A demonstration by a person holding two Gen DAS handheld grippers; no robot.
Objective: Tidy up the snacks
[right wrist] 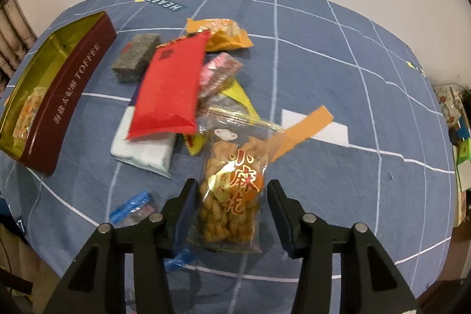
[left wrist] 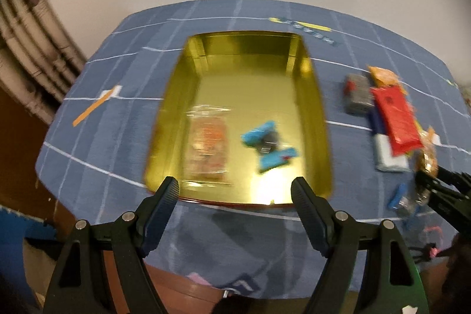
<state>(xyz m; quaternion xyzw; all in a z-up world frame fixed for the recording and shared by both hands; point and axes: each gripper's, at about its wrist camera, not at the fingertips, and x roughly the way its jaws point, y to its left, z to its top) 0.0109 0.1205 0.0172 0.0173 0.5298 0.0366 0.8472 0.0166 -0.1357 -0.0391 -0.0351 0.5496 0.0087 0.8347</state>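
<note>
Left wrist view: the left gripper [left wrist: 234, 190] hangs above the near rim of the gold tin [left wrist: 316, 96], its jaws spread wide with nothing between them. Ahead of its fingers, inside the tin, lie a clear snack packet [left wrist: 207, 146] towards the left and two blue-wrapped sweets [left wrist: 269, 144] towards the right. Well off to its right, on the blue cloth [left wrist: 117, 137], sits the loose pile of snacks, with the red packet [left wrist: 396, 119] on top. The right gripper [left wrist: 435, 184] shows at the far right edge of this view, down at the near end of that pile.

Right wrist view: the right gripper [right wrist: 229, 197] points steeply down over the bag of fried dough twists [right wrist: 231, 190], which lies on the cloth directly between its fingers. The jaws stand partly open. The left finger [right wrist: 187, 205] sits just beside the bag's edge, and there is a visible gap at the right finger, so I judge the bag is bracketed but not yet gripped. Ahead and to the left lies the rest of the pile, and the tin stands far off to the left, its maroon side reading TOFFEE.

The step in hand looks like picking up the twists. Next, the jaws need to close on the bag, gently since the contents are brittle, then lift and carry it left into the tin's free floor.
</note>
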